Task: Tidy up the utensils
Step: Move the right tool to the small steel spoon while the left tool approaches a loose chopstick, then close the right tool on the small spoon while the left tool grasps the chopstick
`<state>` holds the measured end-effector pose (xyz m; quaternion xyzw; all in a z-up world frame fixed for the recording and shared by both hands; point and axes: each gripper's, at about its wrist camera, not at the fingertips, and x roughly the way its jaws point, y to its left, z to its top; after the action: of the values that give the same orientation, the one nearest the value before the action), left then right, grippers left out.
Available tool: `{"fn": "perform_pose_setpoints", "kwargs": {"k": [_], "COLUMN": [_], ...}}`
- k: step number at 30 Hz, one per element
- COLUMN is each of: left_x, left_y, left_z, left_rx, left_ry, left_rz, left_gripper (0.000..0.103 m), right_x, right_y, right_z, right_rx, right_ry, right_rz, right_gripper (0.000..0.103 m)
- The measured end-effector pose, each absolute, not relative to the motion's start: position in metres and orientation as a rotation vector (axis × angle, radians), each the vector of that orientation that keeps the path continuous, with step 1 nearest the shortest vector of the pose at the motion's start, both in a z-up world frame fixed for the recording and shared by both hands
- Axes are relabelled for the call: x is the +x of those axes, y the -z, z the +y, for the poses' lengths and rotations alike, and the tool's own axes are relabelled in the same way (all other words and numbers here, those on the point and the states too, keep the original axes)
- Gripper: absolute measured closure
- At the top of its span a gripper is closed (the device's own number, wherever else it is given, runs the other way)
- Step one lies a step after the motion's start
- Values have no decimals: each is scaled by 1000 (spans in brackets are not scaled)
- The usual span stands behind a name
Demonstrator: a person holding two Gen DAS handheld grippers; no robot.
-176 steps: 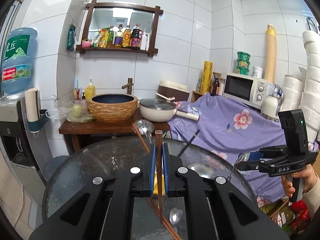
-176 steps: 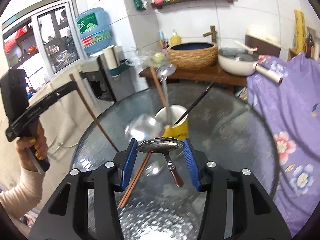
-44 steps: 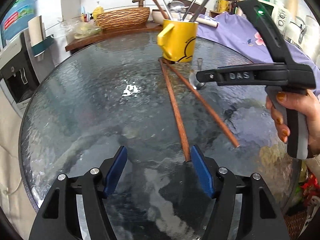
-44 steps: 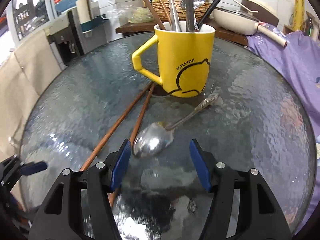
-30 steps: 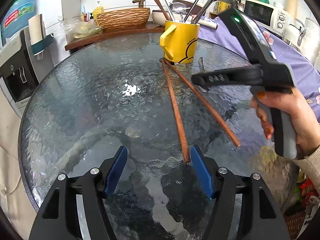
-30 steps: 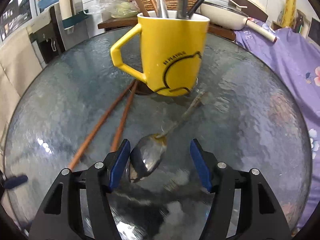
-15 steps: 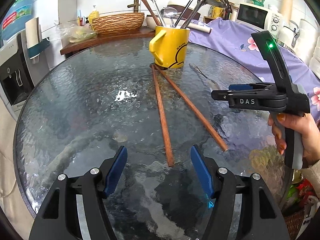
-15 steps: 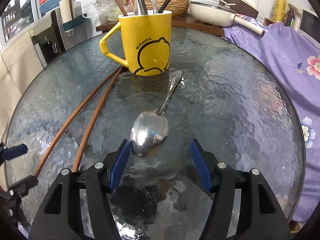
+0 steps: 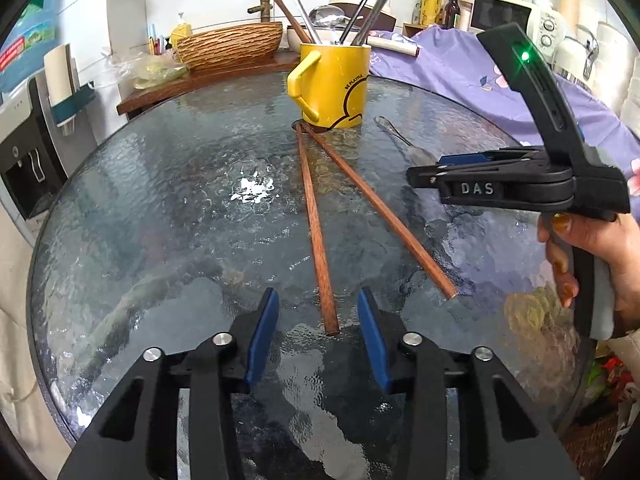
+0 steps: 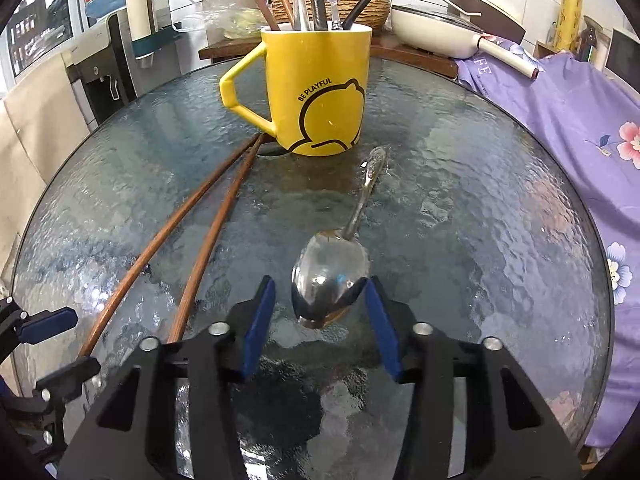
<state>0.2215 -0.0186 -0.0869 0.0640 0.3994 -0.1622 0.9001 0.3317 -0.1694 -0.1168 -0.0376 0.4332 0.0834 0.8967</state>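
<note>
A round table (image 10: 500, 208) with a dark, rippled glass top carries a yellow mug (image 10: 320, 88) full of utensils near its far side, two wooden chopsticks (image 9: 316, 232) fanning out from the mug's foot, and a metal spoon (image 10: 332, 276) lying beside them.

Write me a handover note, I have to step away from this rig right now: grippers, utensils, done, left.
Left gripper: jaws have just been closing around the near end of one chopstick, not gripping yet.
Right gripper: jaws have just been closing around the spoon bowl; right pad about touching, left pad clear.
Second chopstick lies loose on the glass table.
Done: several utensils stand in the yellow mug.
Left: both chopsticks and spoon into mug.
</note>
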Motion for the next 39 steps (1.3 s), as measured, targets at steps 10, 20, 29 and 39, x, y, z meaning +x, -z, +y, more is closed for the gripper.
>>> {"fn": "perform_pose_setpoints", "kwargs": {"k": [10, 20, 29, 39], "left_x": [224, 225, 213, 199], "left_y": [86, 86, 63, 2], "left_z": [-16, -4, 7, 24], "left_rx": [120, 23, -13, -34], "left_ry": [337, 354, 341, 312], "left_rz": [828, 848, 771, 582], "left_gripper": [91, 96, 96, 96], "right_x": [322, 310, 297, 275], "right_y": [114, 101, 80, 34], "right_z": [-188, -196, -205, -211], "right_rx": [-55, -74, -80, -101], "right_ry": [-195, -221, -230, -249], "right_rz": [889, 846, 797, 708], "right_gripper": [68, 69, 69, 70]}}
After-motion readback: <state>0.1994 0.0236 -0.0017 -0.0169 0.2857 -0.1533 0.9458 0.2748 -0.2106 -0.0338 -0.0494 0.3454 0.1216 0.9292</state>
